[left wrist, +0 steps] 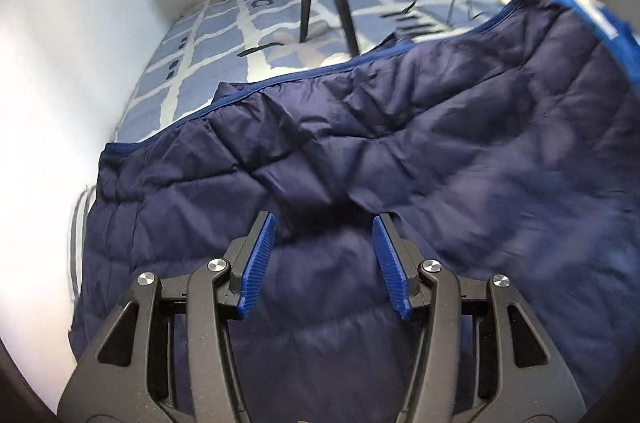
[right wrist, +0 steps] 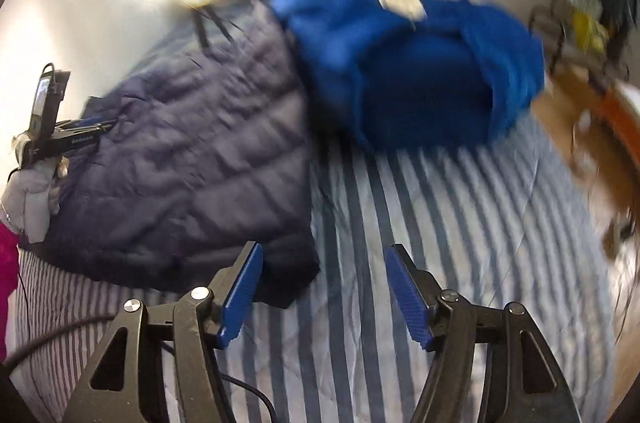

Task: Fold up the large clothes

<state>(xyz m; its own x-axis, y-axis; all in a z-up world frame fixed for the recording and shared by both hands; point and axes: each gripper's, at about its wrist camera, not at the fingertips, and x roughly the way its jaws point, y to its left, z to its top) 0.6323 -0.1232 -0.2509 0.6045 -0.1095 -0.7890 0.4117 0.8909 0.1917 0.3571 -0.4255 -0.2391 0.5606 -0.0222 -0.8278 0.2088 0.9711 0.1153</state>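
The navy quilted jacket (left wrist: 360,151) lay spread on the bed (left wrist: 192,35), directly under and ahead of the left gripper (left wrist: 323,265), its long axis running crosswise from that gripper's left toward the upper right. From the right gripper (right wrist: 324,293) the jacket (right wrist: 192,159) lay ahead and to the left, a corner just beside the left finger. Both grippers stood open, holding nothing. The left was the nearer. A bright blue garment (right wrist: 416,63) sat beyond the right gripper.

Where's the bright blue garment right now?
In the right wrist view the bright blue garment lies bunched on the striped bedsheet, upper centre-right, right beside the navy quilted jacket on its left.
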